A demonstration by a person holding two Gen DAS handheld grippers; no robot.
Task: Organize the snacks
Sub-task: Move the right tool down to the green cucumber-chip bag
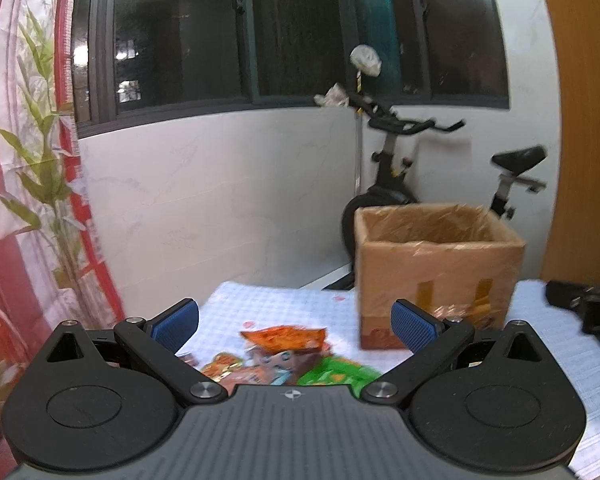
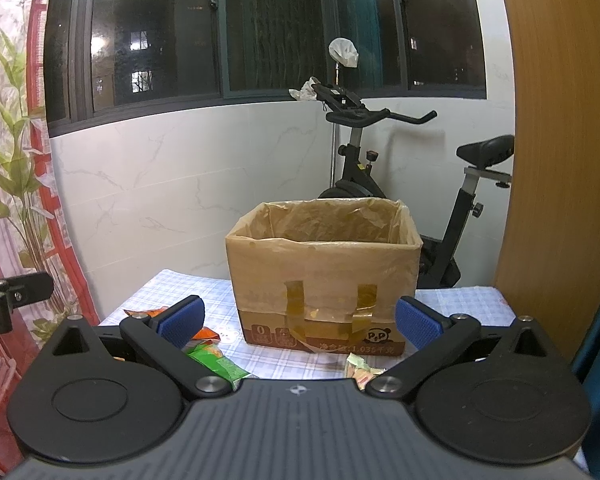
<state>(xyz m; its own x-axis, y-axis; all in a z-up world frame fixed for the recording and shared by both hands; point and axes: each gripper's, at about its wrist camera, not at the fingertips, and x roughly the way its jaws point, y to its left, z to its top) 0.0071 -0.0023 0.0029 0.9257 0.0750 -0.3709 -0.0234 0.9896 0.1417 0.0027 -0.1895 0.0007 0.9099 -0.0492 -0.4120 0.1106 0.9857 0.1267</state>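
A pile of snack packets lies on the checked tablecloth (image 1: 284, 304): an orange packet (image 1: 284, 338), a green packet (image 1: 334, 374) and a small orange one (image 1: 222, 364). My left gripper (image 1: 296, 322) is open and empty, hovering above and just short of the pile. An open cardboard box (image 1: 436, 264) lined with clear plastic stands to its right. In the right wrist view the box (image 2: 320, 280) is straight ahead. My right gripper (image 2: 298, 322) is open and empty in front of it. A green packet (image 2: 216, 364) and a pale packet (image 2: 360, 366) lie below it.
An exercise bike (image 2: 384, 160) stands behind the table by the tiled wall (image 2: 172, 184) and dark windows. A red and white curtain (image 1: 28, 160) hangs at the left. A wooden panel (image 2: 556, 160) rises at the right. The other gripper shows at each view's edge (image 1: 584, 308).
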